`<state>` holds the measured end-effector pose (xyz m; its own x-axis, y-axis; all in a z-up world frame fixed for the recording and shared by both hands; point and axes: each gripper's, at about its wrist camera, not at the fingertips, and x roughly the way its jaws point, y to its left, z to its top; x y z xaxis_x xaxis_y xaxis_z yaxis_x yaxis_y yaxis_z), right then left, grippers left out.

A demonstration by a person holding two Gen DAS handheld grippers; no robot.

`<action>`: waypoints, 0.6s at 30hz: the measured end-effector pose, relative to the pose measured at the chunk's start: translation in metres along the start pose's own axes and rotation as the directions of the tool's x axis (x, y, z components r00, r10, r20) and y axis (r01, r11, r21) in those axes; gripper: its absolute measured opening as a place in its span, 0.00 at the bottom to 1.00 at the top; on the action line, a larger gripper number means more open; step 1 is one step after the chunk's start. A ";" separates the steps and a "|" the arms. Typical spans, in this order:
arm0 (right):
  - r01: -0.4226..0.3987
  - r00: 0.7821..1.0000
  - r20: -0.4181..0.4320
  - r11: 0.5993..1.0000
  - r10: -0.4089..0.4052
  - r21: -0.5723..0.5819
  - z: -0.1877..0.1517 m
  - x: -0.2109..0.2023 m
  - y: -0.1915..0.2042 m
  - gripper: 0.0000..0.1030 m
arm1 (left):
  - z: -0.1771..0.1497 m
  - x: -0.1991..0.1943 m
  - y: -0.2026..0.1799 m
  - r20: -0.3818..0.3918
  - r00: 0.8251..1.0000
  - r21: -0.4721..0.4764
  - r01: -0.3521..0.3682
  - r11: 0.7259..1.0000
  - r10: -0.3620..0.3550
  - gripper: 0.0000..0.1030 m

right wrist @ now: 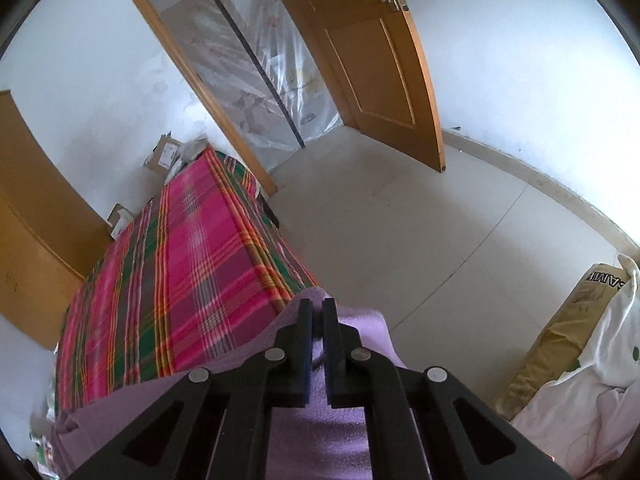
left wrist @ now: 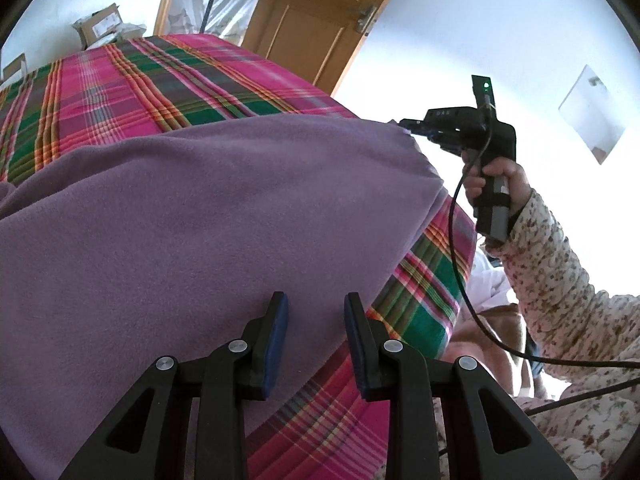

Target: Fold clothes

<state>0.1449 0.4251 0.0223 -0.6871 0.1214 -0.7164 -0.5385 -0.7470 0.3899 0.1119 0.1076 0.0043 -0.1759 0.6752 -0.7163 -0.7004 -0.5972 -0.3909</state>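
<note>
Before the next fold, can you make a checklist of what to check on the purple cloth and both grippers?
1. Right gripper pinching a corner of the purple cloth: ok, jaws shut on it.
2. Left gripper holding the cloth: not ok, jaws open above it.
3. Cloth resting on the plaid bed cover: ok.
4. Cloth lying smooth: ok in the middle; far left edge cannot tell.
5. Cable clear of the cloth: ok, it hangs off to the side.
</note>
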 end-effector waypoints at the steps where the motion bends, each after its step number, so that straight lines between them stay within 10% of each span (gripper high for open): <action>1: 0.012 1.000 -0.011 1.000 -0.012 0.004 0.000 0.004 0.000 0.04 | 0.000 0.000 0.000 0.000 1.000 0.001 -0.001 1.000 0.001 0.29; 18: -0.025 0.998 -0.046 0.992 0.031 0.124 -0.040 -0.033 -0.044 0.16 | -0.005 -0.001 -0.007 0.002 0.999 0.008 -0.036 0.999 0.036 0.29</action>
<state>0.2107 0.4281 0.0057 -0.6800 0.0678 -0.7301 -0.5775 -0.6630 0.4764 0.1206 0.1087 0.0045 -0.2018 0.6542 -0.7289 -0.6989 -0.6175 -0.3608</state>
